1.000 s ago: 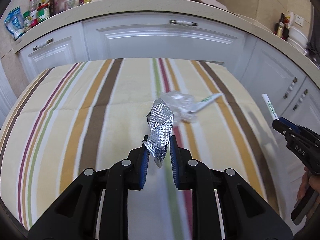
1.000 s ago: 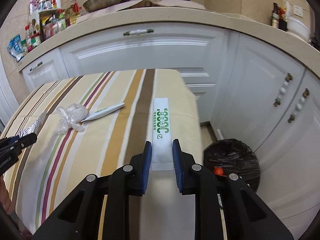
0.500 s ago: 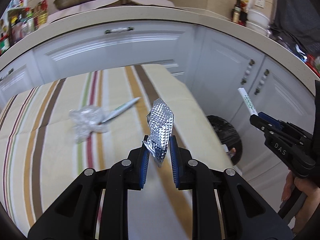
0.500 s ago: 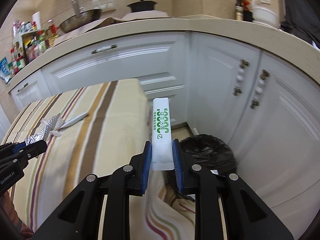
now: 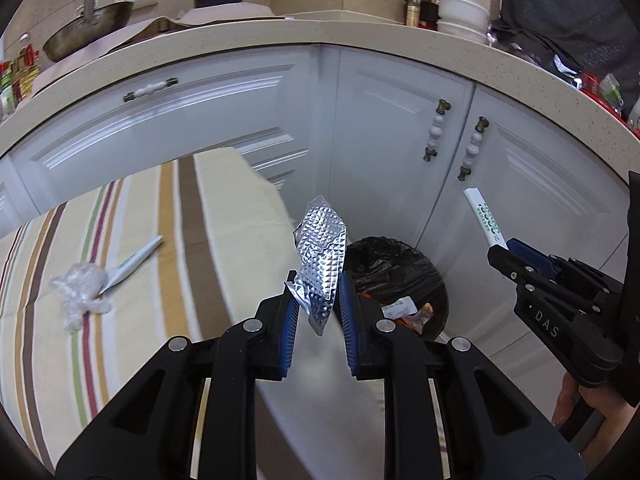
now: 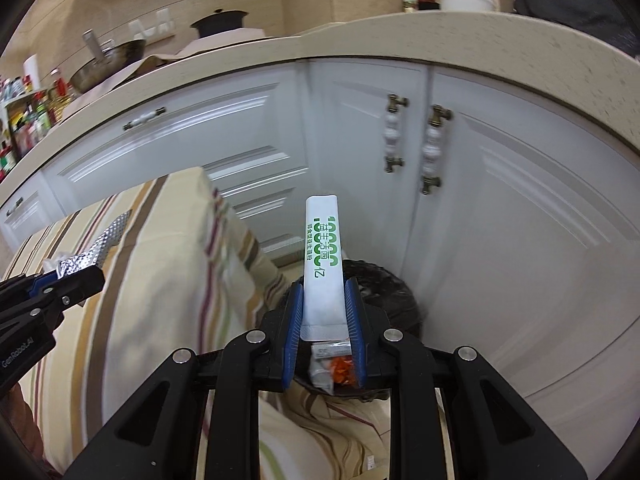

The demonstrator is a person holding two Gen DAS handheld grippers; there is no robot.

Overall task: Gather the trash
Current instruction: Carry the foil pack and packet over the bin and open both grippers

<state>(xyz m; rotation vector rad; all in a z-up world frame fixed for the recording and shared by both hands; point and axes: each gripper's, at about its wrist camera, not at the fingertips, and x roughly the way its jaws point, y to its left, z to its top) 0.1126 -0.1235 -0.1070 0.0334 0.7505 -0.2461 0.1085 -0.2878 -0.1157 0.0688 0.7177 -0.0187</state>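
Since both grippers are already loaded, I'd say the step now is just getting each piece over the bin before letting go. From the left wrist view, the left gripper (image 5: 318,312) has its fingers pinched on a crinkly foil wrapper (image 5: 322,256), which sticks up tilted, and the trash bin (image 5: 396,276) with its black liner sits on the floor just past the table's right edge, in front of the white cabinet doors (image 5: 400,128). I'd push forward a bit so the foil hangs over the opening, not the rim, since it's light and could flutter off. A plastic wad (image 5: 80,292) and another sachet (image 5: 134,262) lie back on the striped tablecloth (image 5: 180,240), well apart from the edge. From the right wrist view, the right gripper (image 6: 324,320) is clamped on a white sachet (image 6: 322,256) with green print, standing upright, right above the bin. Room looks fine: open floor to the right, with the table's corner close on the left.
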